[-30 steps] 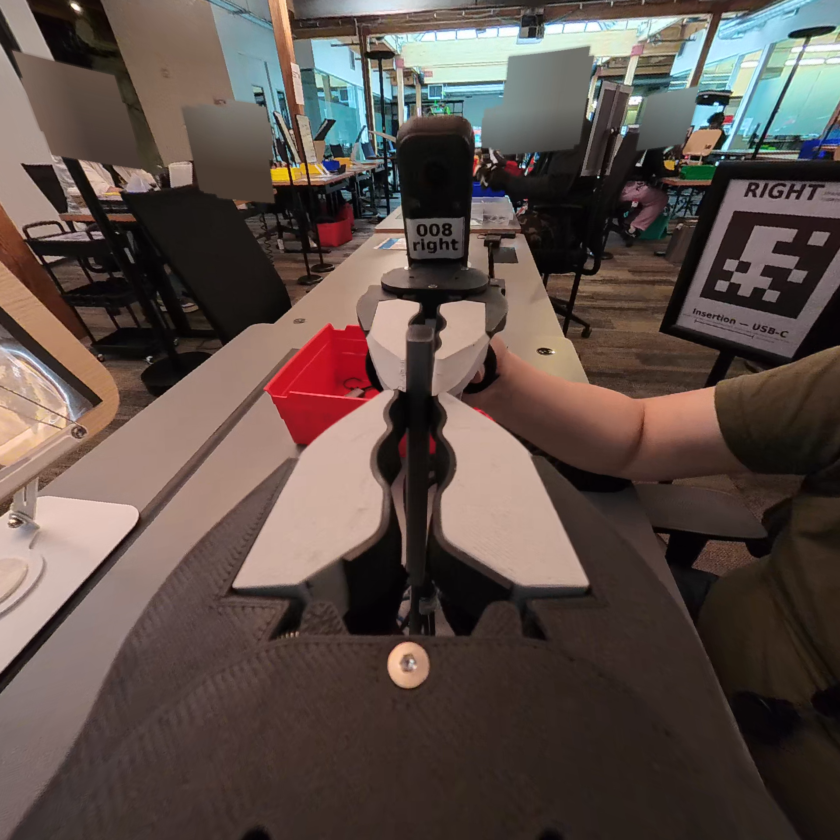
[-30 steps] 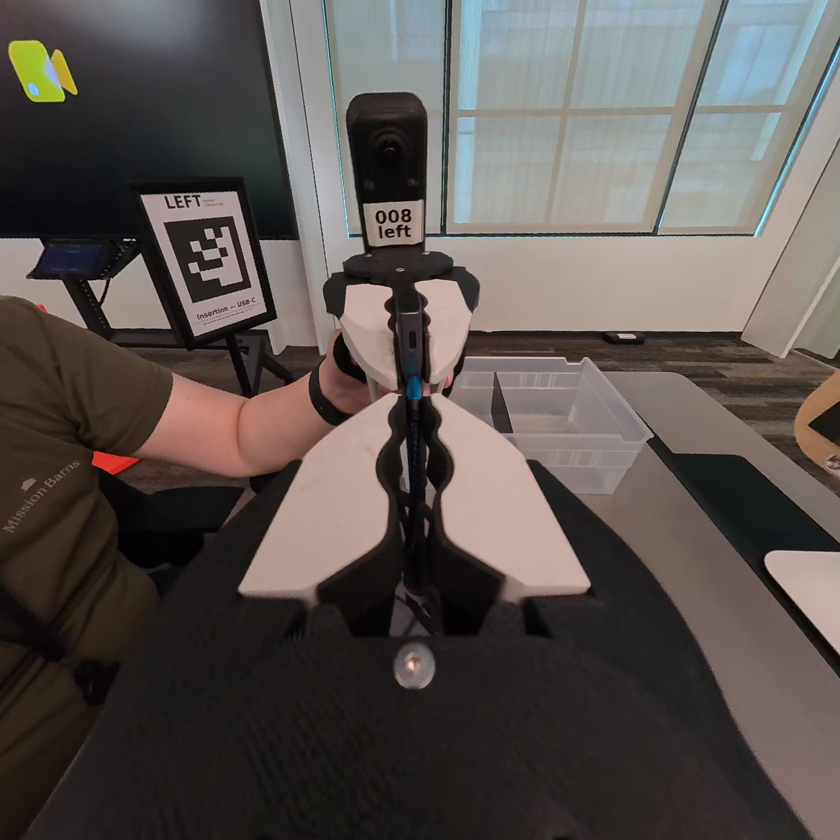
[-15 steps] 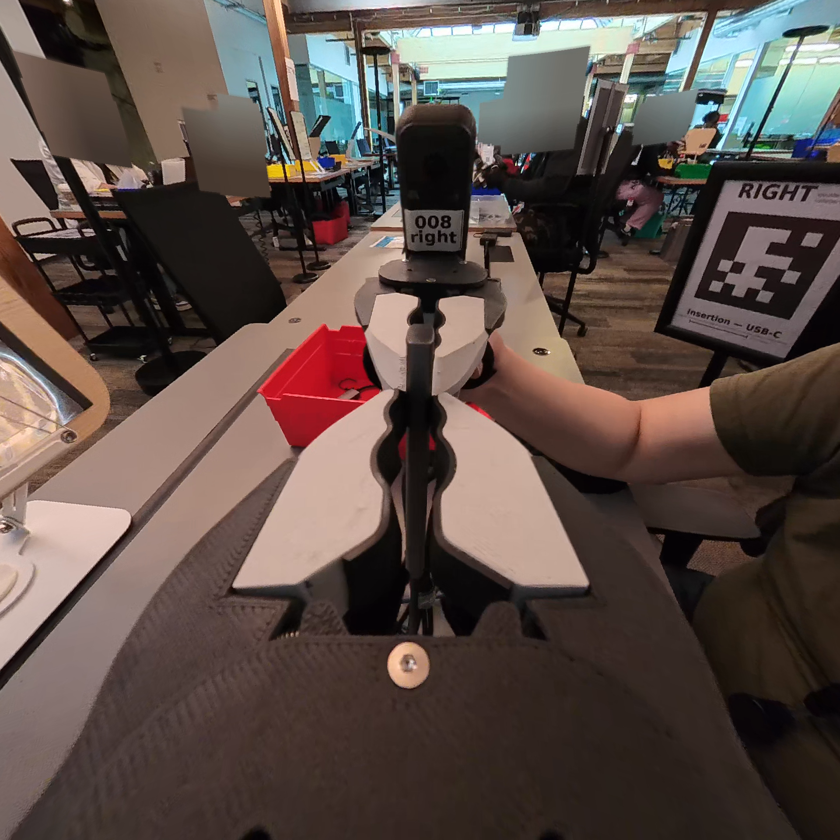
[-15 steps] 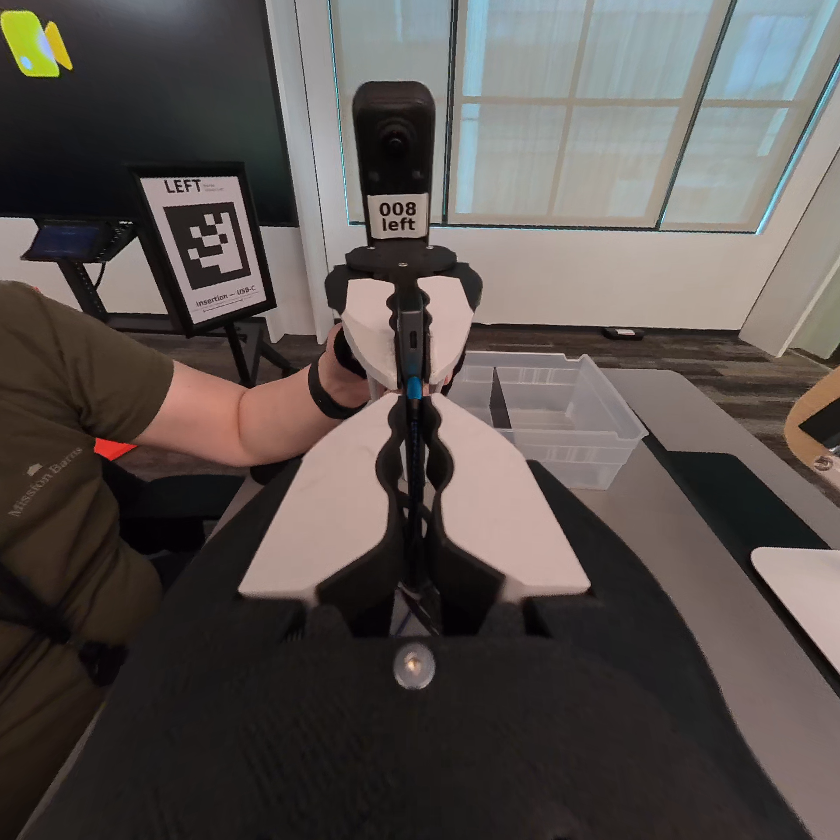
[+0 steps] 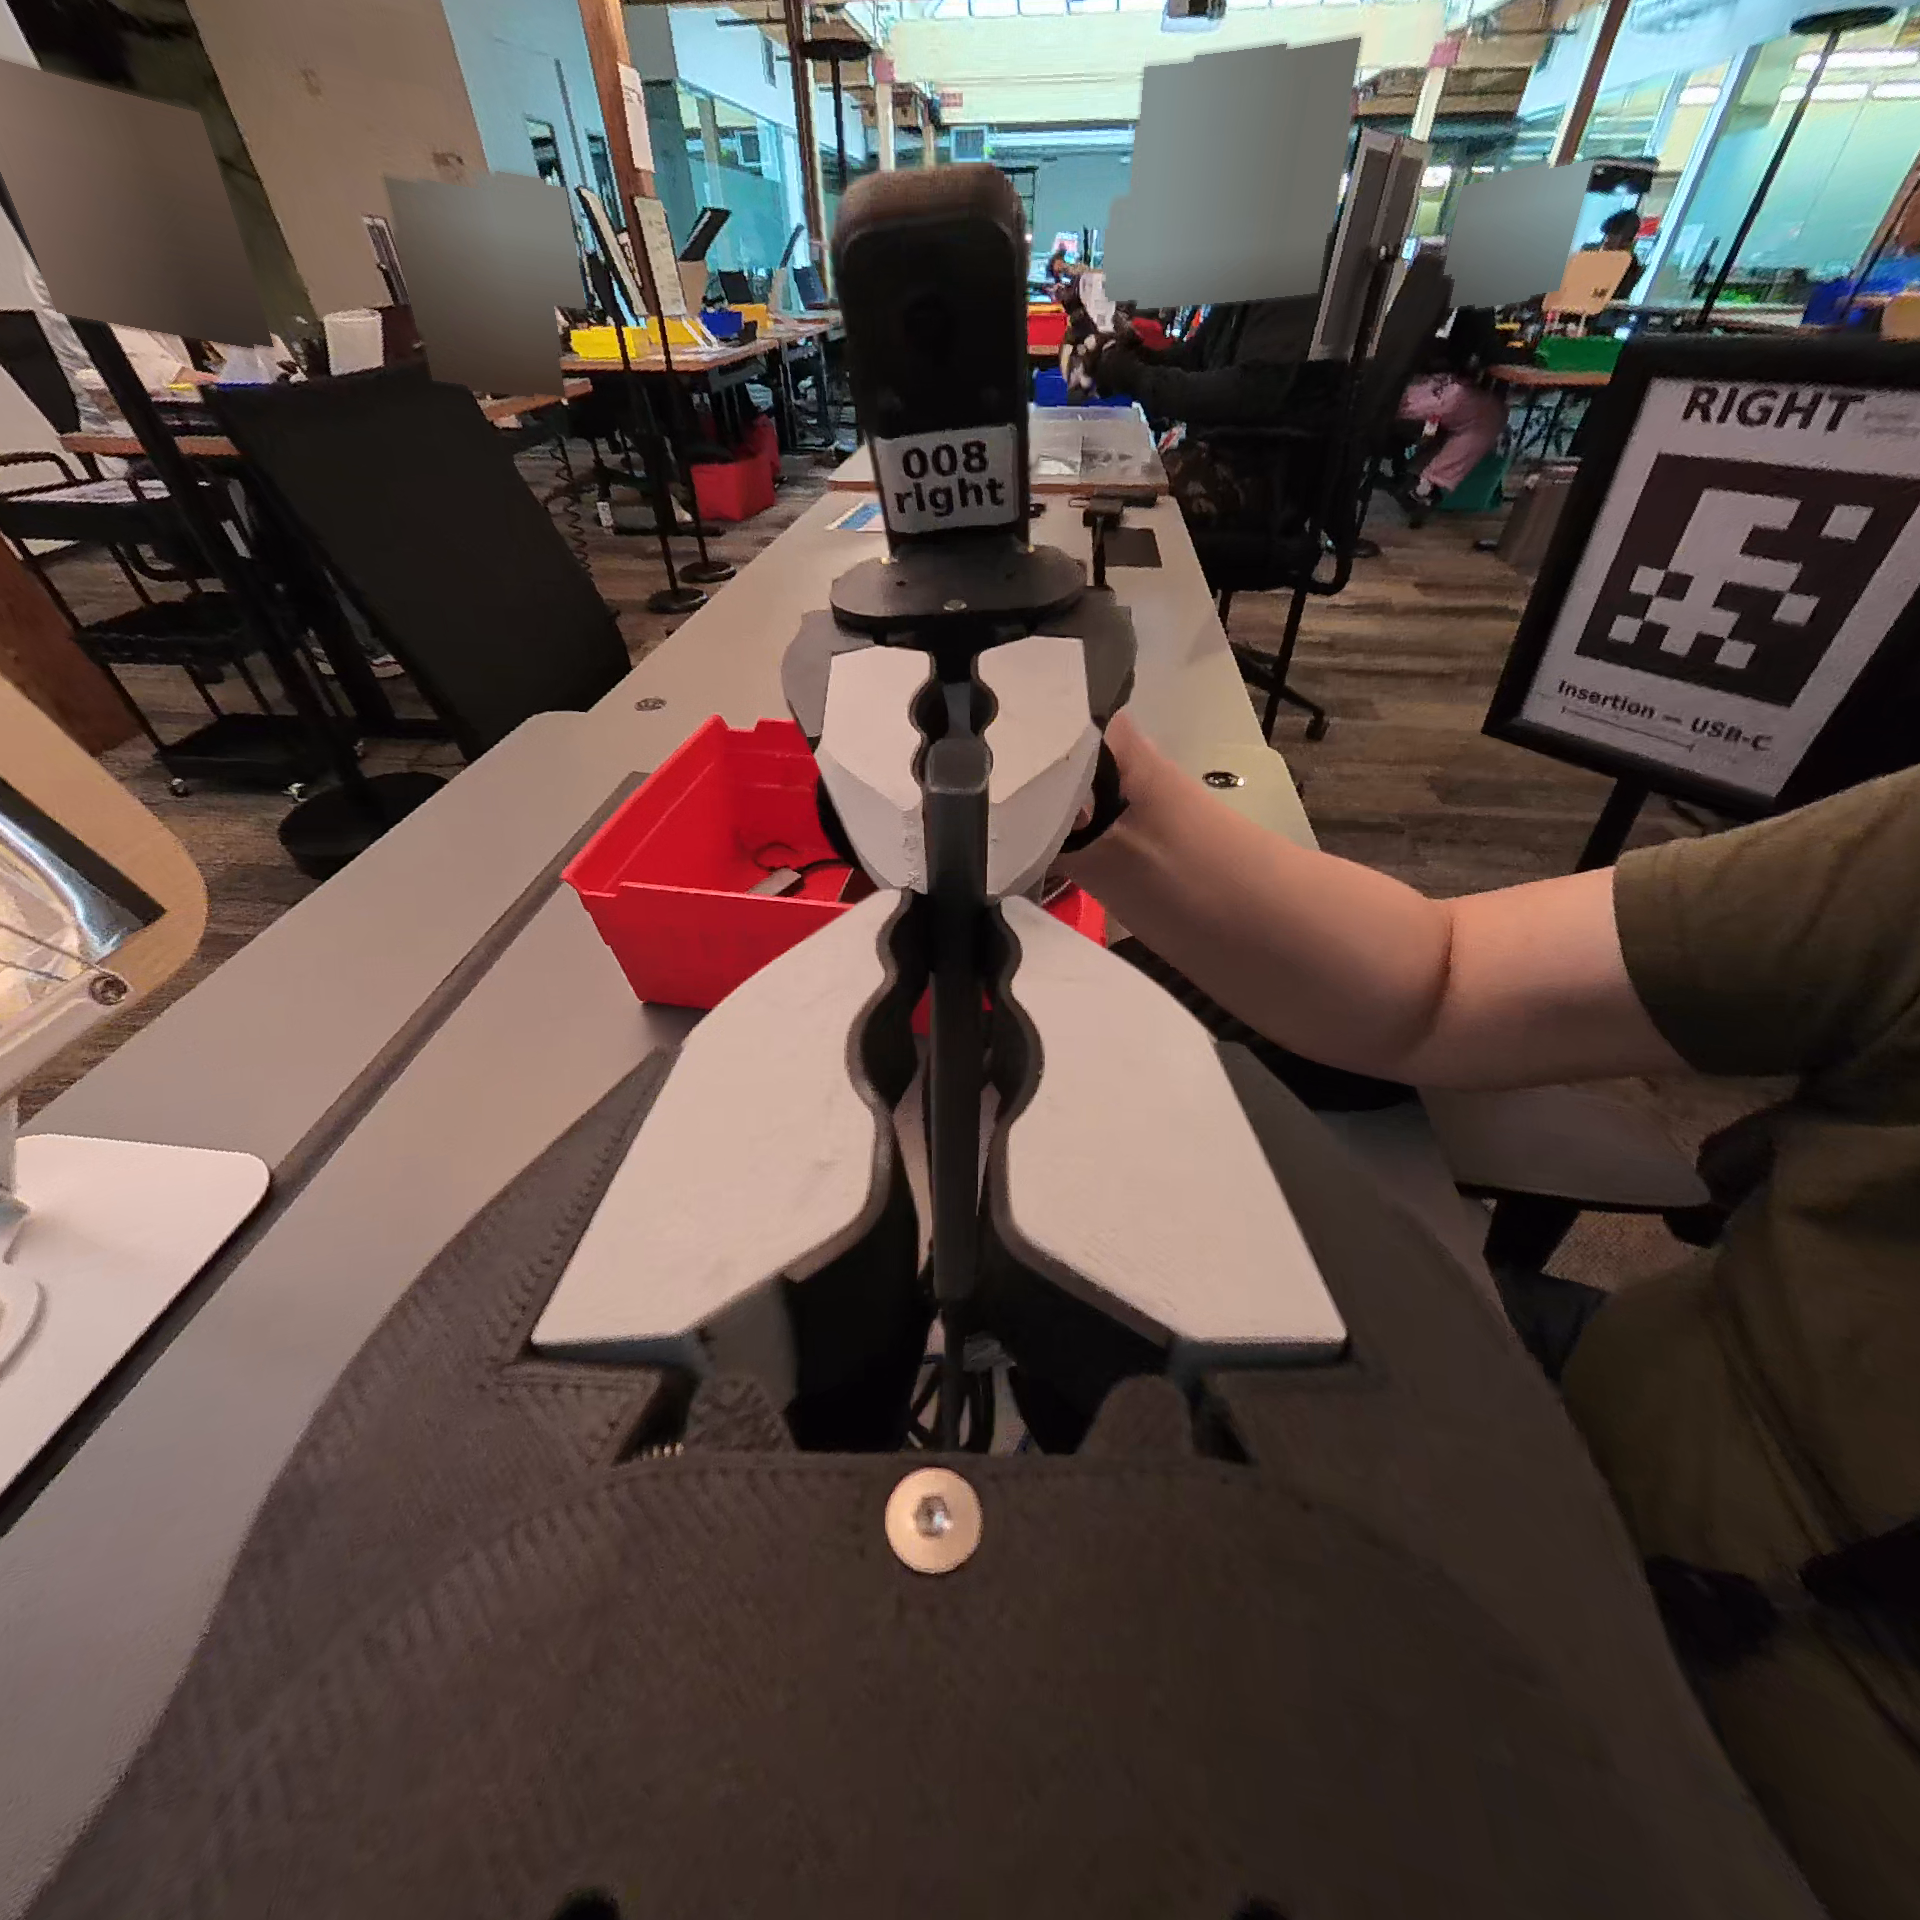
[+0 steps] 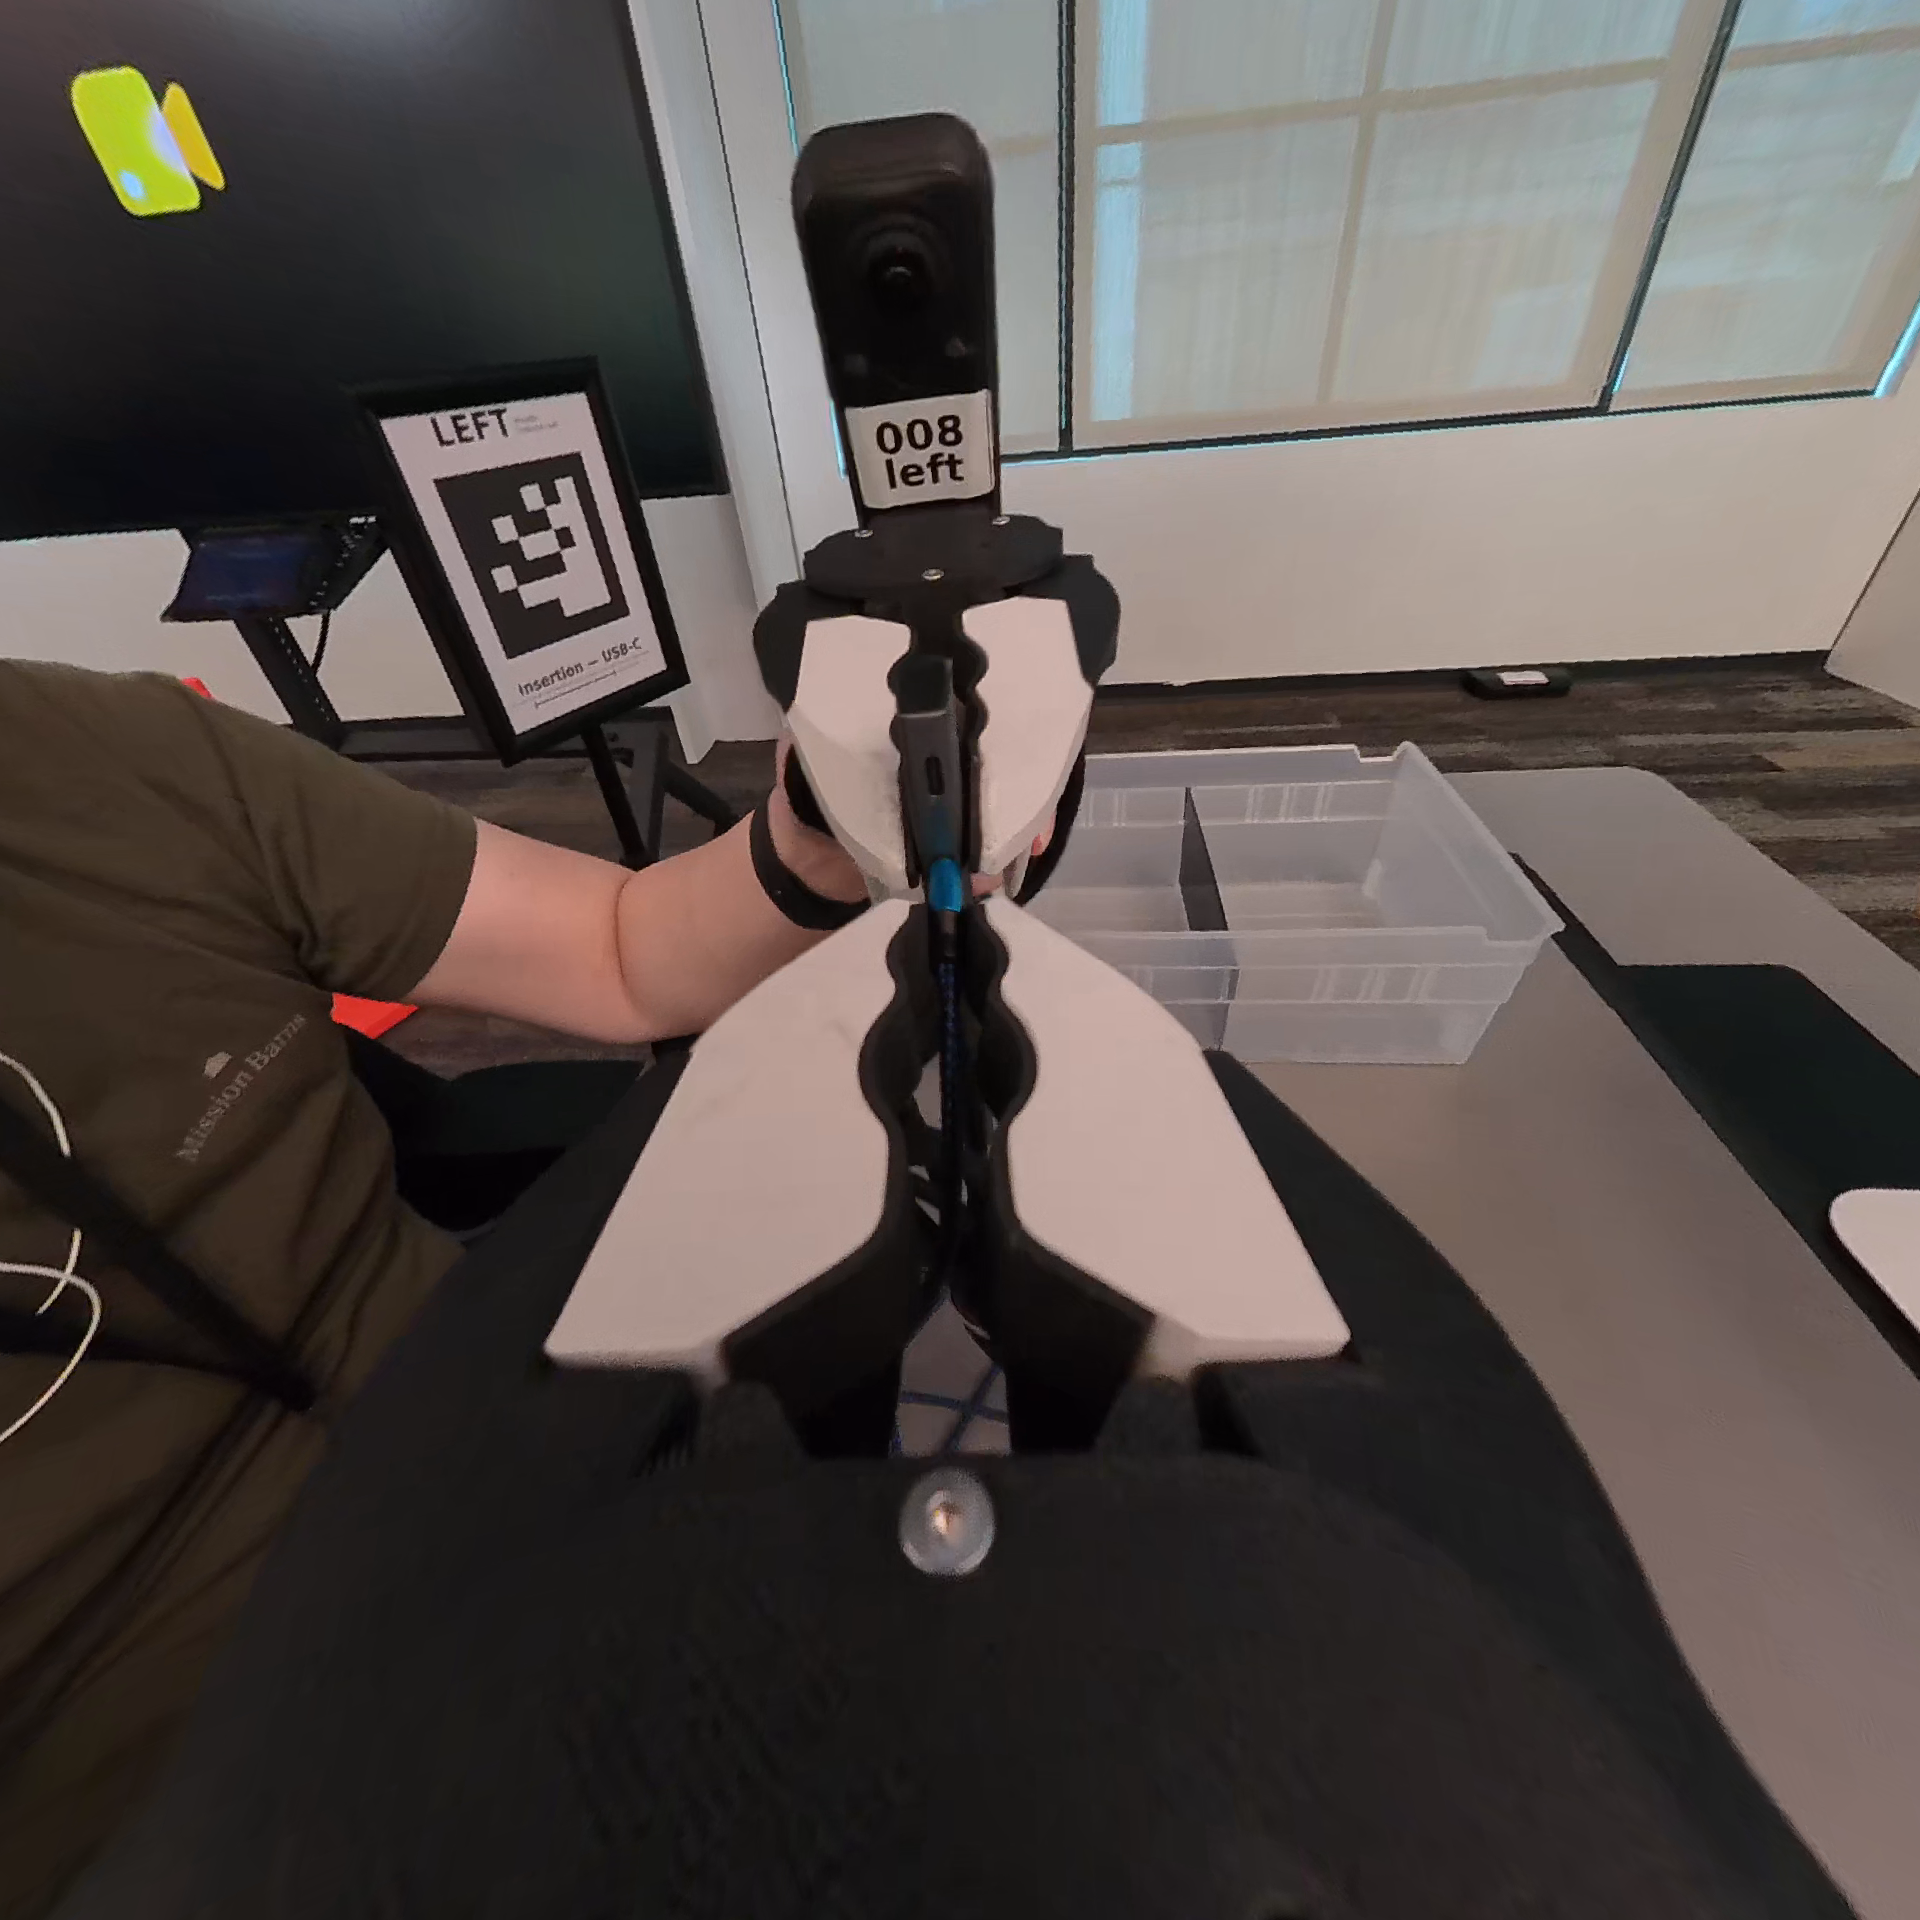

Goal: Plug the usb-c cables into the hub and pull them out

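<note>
My left gripper (image 5: 951, 909) is shut on a thin dark grey hub (image 5: 956, 1039), held edge-on and sticking out past the fingertips. My right gripper (image 6: 948, 909) is shut on a blue braided USB-C cable (image 6: 951, 1039). The cable's blue plug (image 6: 945, 883) sits at the end of the hub (image 6: 928, 758); how deep it sits I cannot tell. The two grippers face each other, tip to tip, above the table. The right gripper also shows in the left wrist view (image 5: 957, 878), behind the hub. The plug is hidden there.
A red bin (image 5: 707, 914) stands on the grey table (image 5: 364, 1039) behind the right gripper. A clear divided bin (image 6: 1351, 935) stands behind the left gripper. Framed marker signs (image 5: 1745, 582) (image 6: 530, 561) stand off the table. The person's arm (image 5: 1299, 956) reaches in. My two grippers' fingertips are within a few centimetres of each other.
Both grippers stay shut and tip to tip, with the plug still at the hub's end. The pair has shifted slightly, so the background sits a little differently.
</note>
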Demonstrator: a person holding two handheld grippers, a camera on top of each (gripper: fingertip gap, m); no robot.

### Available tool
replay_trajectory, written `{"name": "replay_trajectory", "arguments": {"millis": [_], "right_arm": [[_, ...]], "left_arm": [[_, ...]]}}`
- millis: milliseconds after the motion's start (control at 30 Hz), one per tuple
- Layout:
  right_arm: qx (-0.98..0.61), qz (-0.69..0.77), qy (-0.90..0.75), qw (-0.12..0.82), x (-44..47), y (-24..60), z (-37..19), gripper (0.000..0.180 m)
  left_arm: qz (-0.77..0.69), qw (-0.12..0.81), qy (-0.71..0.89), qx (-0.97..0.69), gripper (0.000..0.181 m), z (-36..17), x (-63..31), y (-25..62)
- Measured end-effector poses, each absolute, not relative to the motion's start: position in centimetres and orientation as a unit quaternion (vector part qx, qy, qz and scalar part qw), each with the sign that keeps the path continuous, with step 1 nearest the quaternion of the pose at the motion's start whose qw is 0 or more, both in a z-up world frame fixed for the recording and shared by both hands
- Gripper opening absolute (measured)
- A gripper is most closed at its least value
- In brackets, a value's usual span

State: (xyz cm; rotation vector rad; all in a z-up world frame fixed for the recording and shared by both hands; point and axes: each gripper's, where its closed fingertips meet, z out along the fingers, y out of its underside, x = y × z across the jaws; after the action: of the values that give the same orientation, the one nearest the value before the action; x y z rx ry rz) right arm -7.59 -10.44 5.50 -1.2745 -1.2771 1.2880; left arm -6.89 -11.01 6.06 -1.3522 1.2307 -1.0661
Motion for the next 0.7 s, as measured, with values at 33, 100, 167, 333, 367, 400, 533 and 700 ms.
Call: {"name": "replay_trajectory", "arguments": {"millis": [33, 100, 167, 333, 367, 400, 533, 700], "right_arm": [[-0.515, 0.519, -0.513, 0.449, -7.7, -10.4, 5.6, 0.007], [-0.515, 0.521, -0.512, 0.450, -7.8, -10.4, 5.7, 0.007], [-0.511, 0.517, -0.513, 0.457, -7.8, -10.6, 5.9, 0.007], [-0.514, 0.529, -0.516, 0.436, -7.7, -10.9, 5.6, 0.006], [-0.521, 0.529, -0.521, 0.422, -7.7, -11.0, 5.2, 0.006], [-0.533, 0.515, -0.528, 0.415, -7.7, -11.0, 4.7, 0.007], [-0.550, 0.484, -0.541, 0.413, -7.5, -11.2, 4.3, 0.007], [-0.531, 0.516, -0.525, 0.420, -7.7, -11.3, 5.2, 0.006]], "left_arm": [[-0.435, 0.494, 0.505, -0.558, 0.010, 6.1, -7.0, -10.9], [-0.432, 0.496, 0.505, -0.560, 0.010, 6.2, -7.0, -11.0], [-0.433, 0.499, 0.505, -0.556, 0.010, 6.5, -7.0, -11.2], [-0.417, 0.489, 0.523, -0.560, 0.010, 6.1, -7.0, -11.5], [-0.408, 0.482, 0.531, -0.565, 0.010, 5.7, -7.0, -11.6], [-0.392, 0.475, 0.541, -0.572, 0.010, 5.3, -7.0, -11.6], [-0.387, 0.467, 0.548, -0.576, 0.010, 5.0, -6.9, -11.7], [-0.410, 0.472, 0.531, -0.571, 0.010, 5.7, -7.0, -11.8]]}}
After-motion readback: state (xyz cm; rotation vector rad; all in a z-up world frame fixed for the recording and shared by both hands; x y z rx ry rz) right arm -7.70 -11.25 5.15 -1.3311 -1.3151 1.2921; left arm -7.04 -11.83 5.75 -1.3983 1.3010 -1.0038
